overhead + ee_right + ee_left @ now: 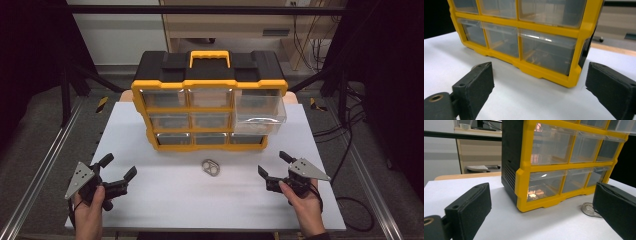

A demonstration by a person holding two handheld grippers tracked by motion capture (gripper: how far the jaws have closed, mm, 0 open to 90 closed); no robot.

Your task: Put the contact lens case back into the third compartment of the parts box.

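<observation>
Between the two sets of jaws, on the white table (165, 200), lies a small metal ring piece (211, 167), well ahead of both. The left gripper (119, 174) and right gripper (271, 165) gape wide, empty. It looks light, stiff and flat; pinching an edge seems best.

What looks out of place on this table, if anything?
One clear drawer on the right side of the yellow organizer is pulled out, while the others sit flush. A small metal piece lies loose on the white table in front.
</observation>
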